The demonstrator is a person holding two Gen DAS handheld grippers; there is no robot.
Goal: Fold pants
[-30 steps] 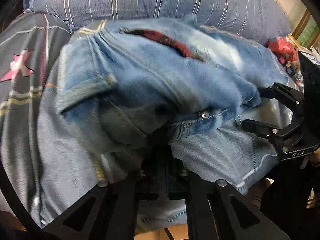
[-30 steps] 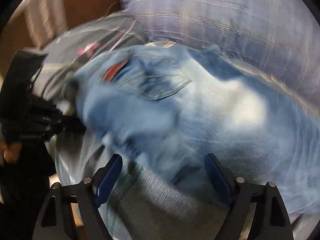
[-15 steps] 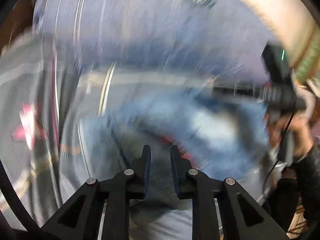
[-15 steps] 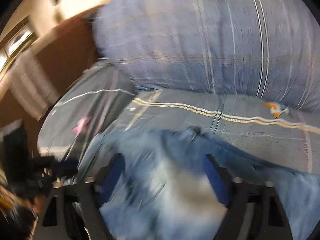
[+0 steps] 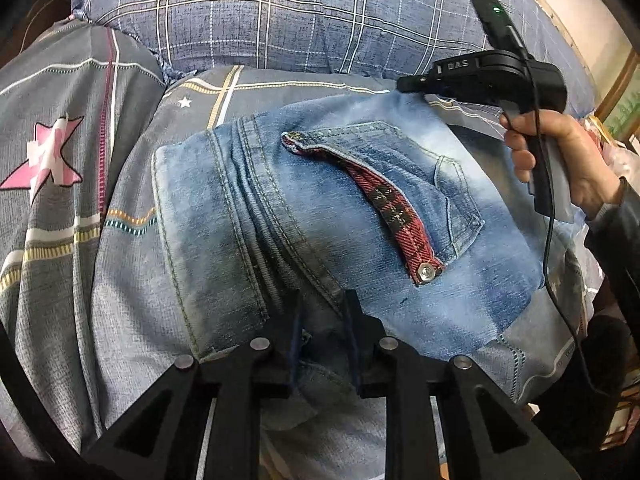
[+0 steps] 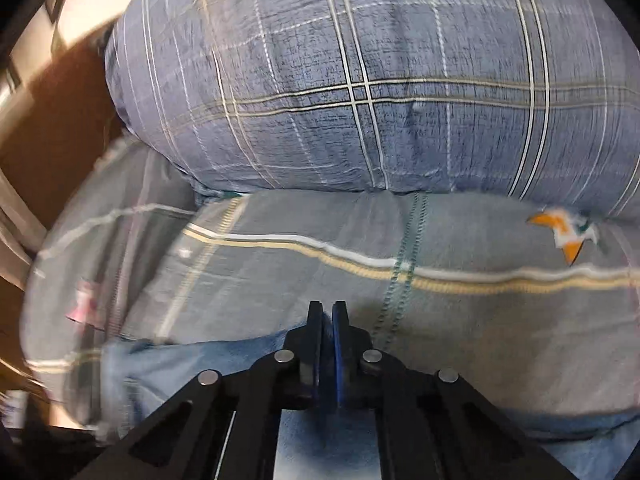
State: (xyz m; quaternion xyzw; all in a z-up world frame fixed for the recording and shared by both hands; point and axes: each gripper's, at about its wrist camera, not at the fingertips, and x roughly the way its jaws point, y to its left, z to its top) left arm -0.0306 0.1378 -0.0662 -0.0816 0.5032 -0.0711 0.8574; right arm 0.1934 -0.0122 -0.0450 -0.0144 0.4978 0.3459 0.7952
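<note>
Faded light-blue denim pants (image 5: 320, 208) lie folded in a compact bundle on the bed, on the grey bedspread with yellow-white stripes and star prints (image 5: 72, 216), near the bed's head edge just in front of the big blue checked pillow (image 5: 280, 12). Back pocket faces up, red tartan pocket flap (image 5: 384, 200) with a metal snap button (image 5: 426, 270) running diagonally across it; thick stitched seam runs down the bundle's left half. Left hand-held gripper (image 5: 322, 320), seen in the left wrist view, sits at the bundle's near edge, jaws parted a little with denim in the gap between them; pads do not clearly pinch the cloth, so it reads as released. Right hand-held gripper (image 6: 327, 320) is clenched, blue pads pressed together with no visible gap, tips over the far edge of the denim (image 6: 192, 364); right wrist view is motion-blurred and cannot tell if any cloth is caught between the pads. In the left wrist view the right hand-held gripper's black body (image 5: 492, 76) shows at the bundle's far right corner, carried by a bare hand (image 5: 568, 160) with a dark sleeve at the wrist; a black cable hangs from it. Pink star print (image 5: 48, 156) lies on the bedspread well left of the pants. Wooden frame shows at the right edge.
</note>
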